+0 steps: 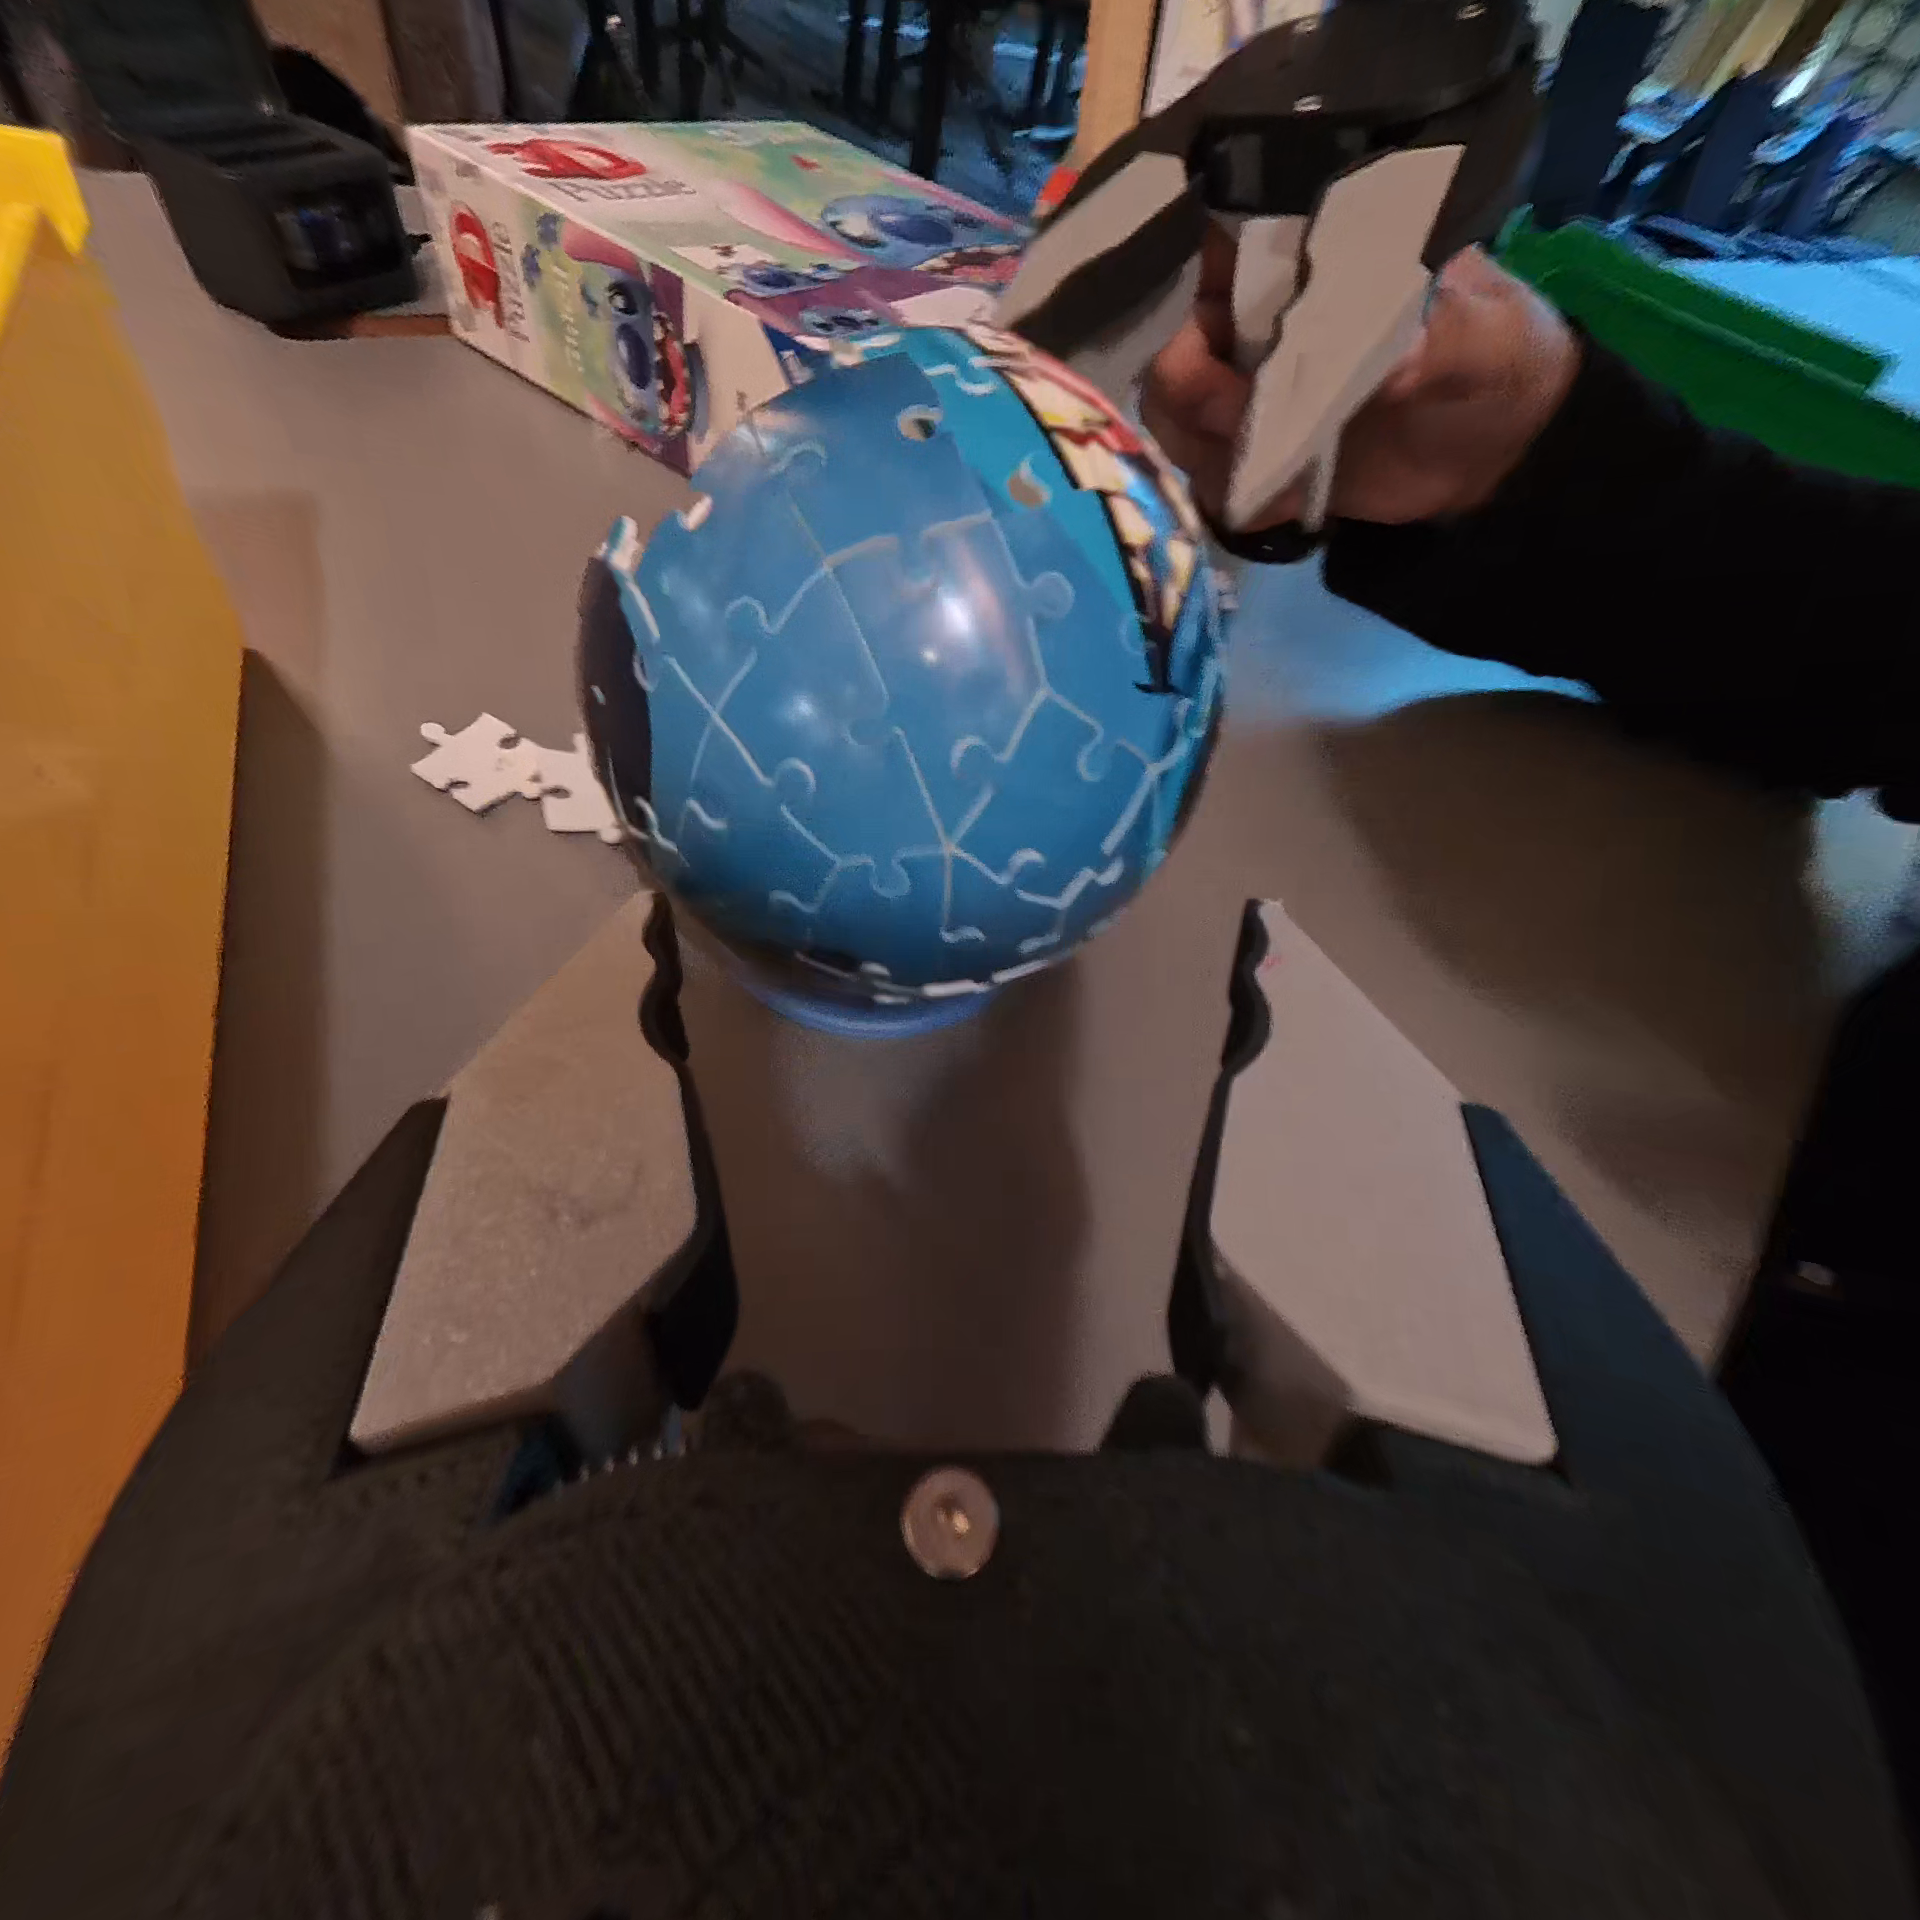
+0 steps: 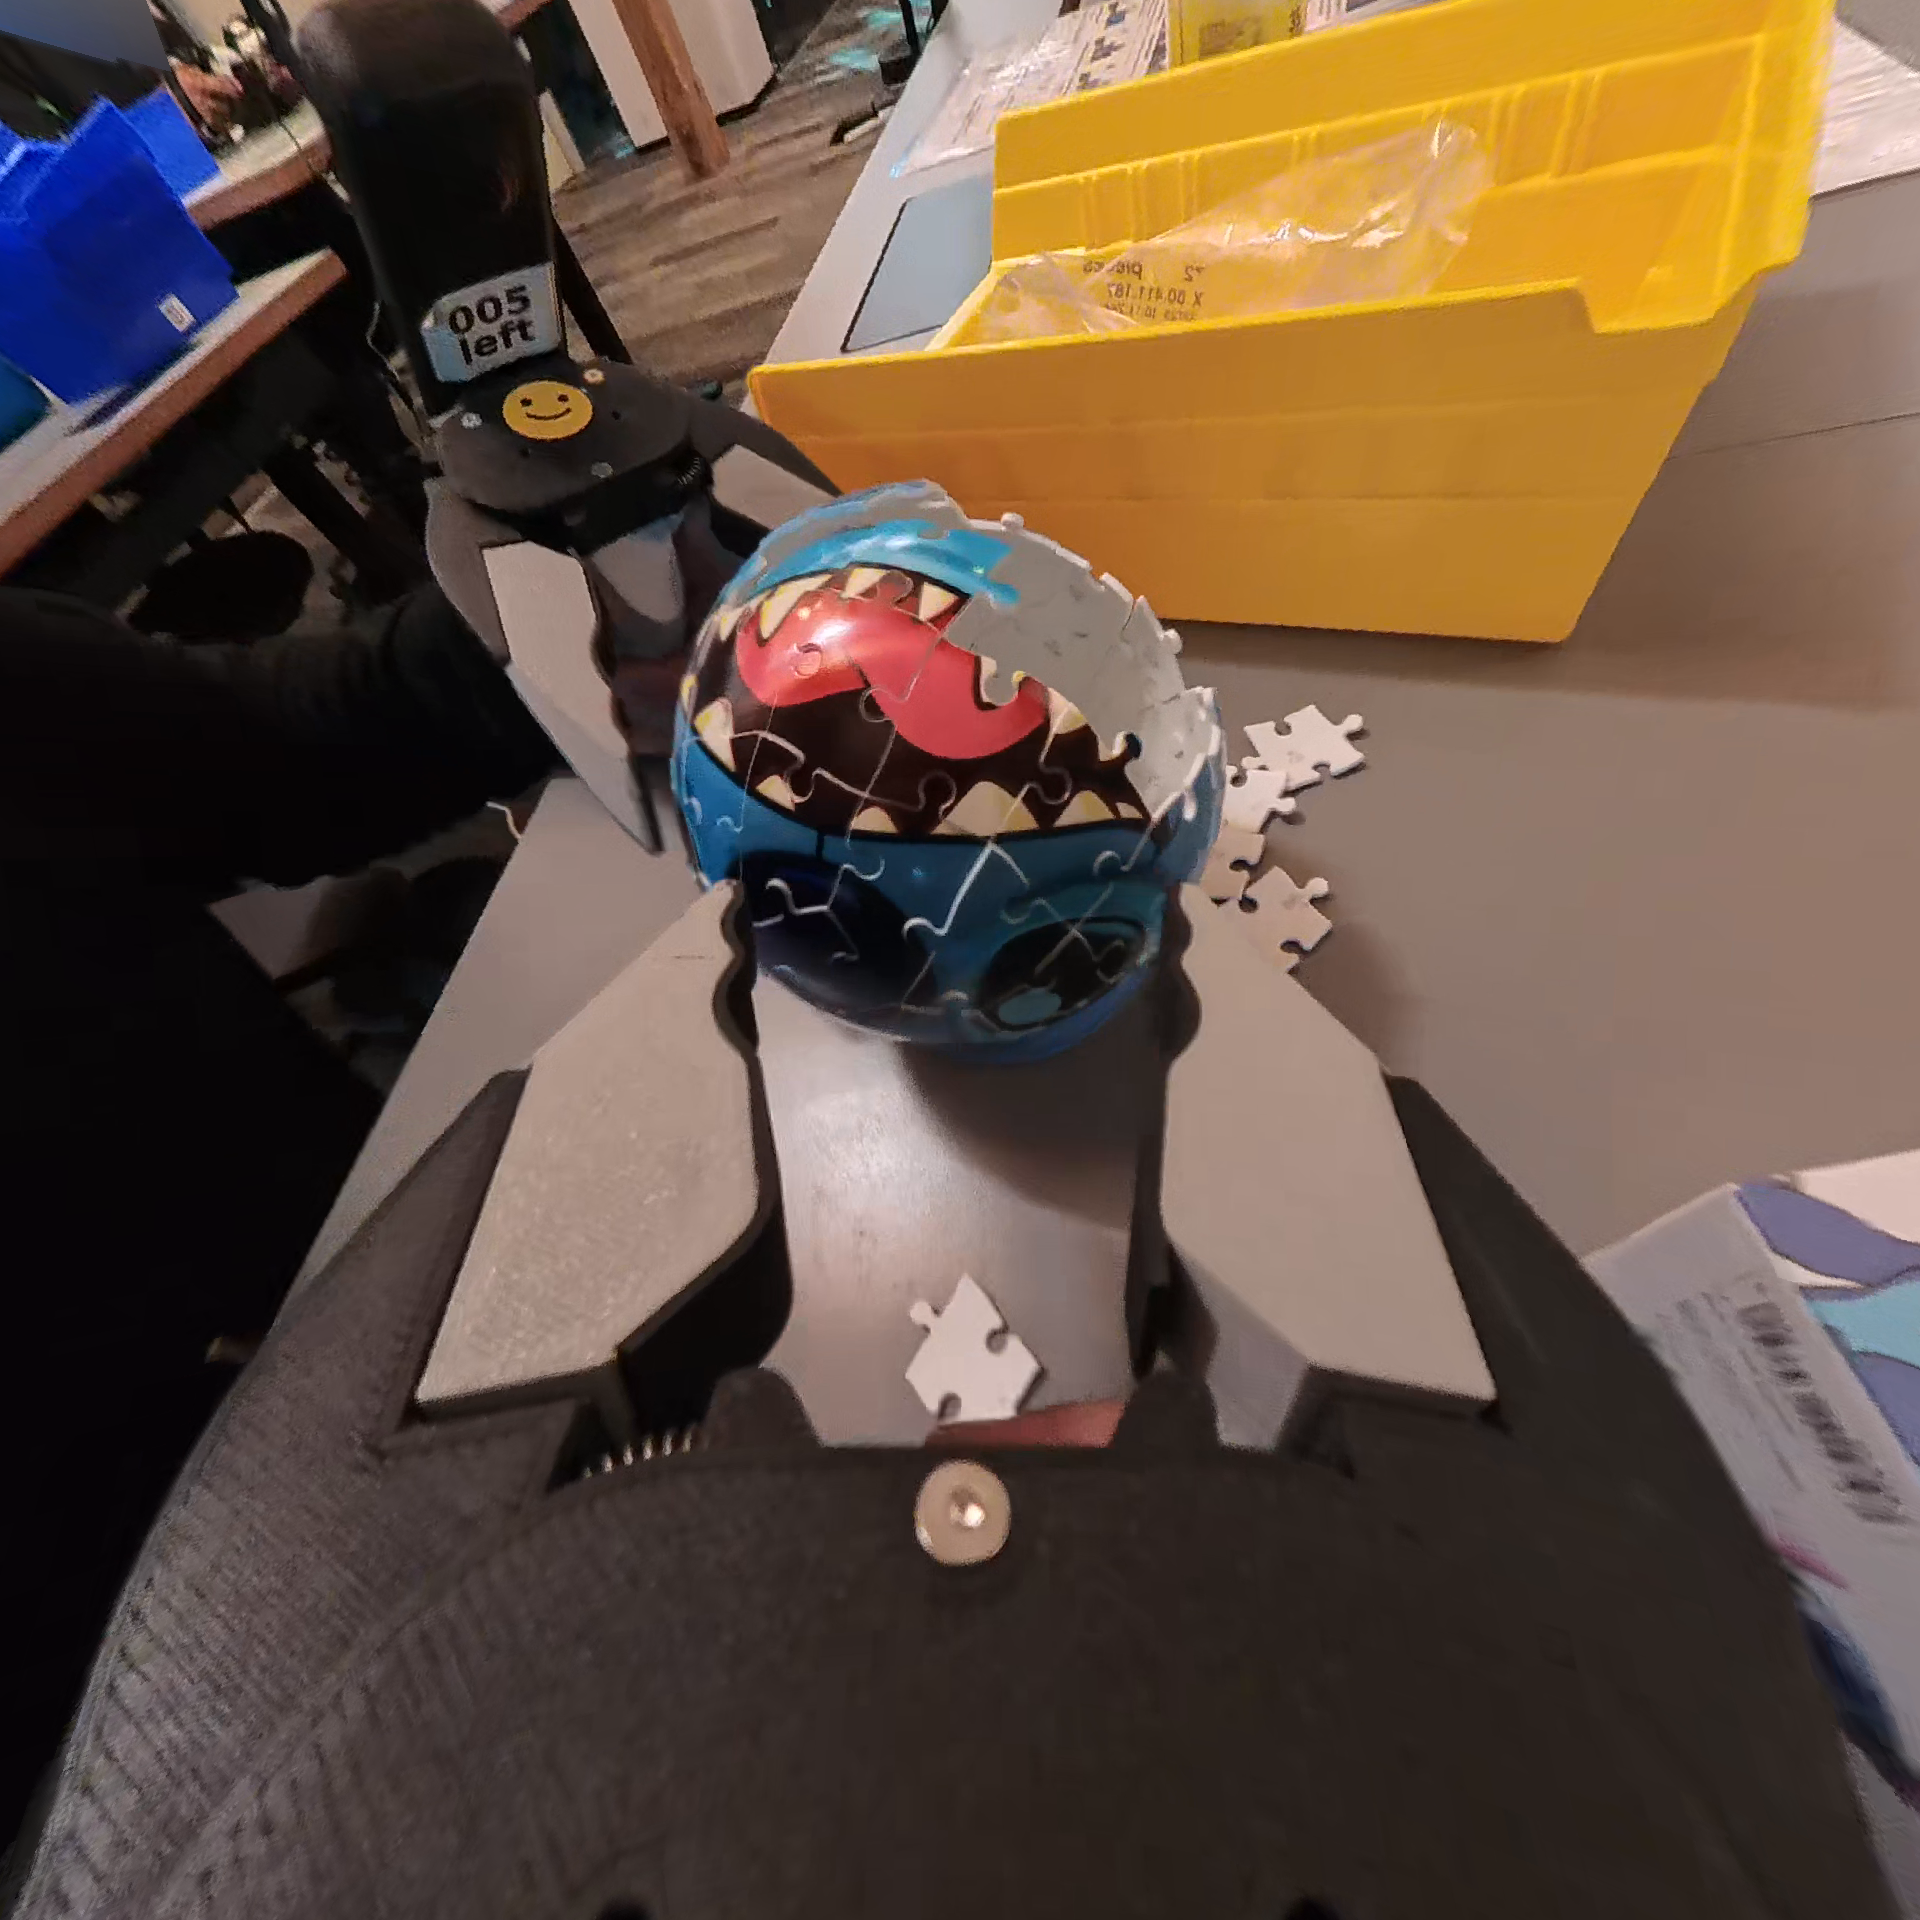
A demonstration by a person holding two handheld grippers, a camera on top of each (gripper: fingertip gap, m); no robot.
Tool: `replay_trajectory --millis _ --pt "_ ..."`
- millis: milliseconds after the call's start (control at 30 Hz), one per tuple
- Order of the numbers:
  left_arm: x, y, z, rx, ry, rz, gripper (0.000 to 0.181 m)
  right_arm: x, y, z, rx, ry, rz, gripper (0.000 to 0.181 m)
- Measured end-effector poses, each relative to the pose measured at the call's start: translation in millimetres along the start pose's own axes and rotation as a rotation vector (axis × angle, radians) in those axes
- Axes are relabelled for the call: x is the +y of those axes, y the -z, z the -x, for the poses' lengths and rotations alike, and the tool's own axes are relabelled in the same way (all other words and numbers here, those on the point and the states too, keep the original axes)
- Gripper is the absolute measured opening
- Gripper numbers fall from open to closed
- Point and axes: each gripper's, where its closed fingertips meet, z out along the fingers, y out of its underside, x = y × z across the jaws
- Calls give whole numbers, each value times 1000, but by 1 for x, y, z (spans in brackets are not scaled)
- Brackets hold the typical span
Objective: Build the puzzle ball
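The puzzle ball (image 2: 940,800) sits on the grey table (image 2: 1558,935), mostly assembled, with a gap in its shell on the side toward the yellow bin (image 2: 1299,447). To do this step well, I judge I should steady the ball gently from both sides and not squeeze, since the curved shell could pop apart (the seams look tight but thin). My right gripper (image 2: 961,925) has its jaws apart and empty, tips flanking the ball's lower half, though I cannot tell whether they touch it. My left gripper (image 1: 956,925) is likewise spread wide and holding nothing, just short of the ball. Loose pieces (image 2: 1283,821) lie beside the ball toward the bin; one white piece (image 2: 971,1351) lies between my right fingers.
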Motion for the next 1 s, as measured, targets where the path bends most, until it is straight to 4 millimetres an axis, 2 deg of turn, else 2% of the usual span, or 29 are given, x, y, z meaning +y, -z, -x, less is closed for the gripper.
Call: replay_trajectory --millis 100,200,300,400,600,700,800,900,1000 --pt "6 22 -4 72 4 -23 104 -11 25 -6 24 50 -55 75" --pt "9 39 -1 113 32 -57 102 -2 39 -13 26 88 -47 74" --pt "3 47 -5 206 69 -110 97 18 36 -5 -79 92 4 76" --pt "1 48 -14 325 115 -110 94 31 22 7 -195 80 54 80" --pt "5 39 -12 317 119 -62 102 49 -15 0 -210 86 220 95" --pt "8 32 -4 245 88 -22 106 52 -25 5 -250 80 240 98" --pt "14 14 12 145 12 68 113 52 -33 6 -271 92 245 101" --pt "27 -1 19 132 -13 190 114 53 -36 4 -281 98 264 101" --pt "37 -10 24 114 -13 275 115 64 -40 2 -296 117 316 103"
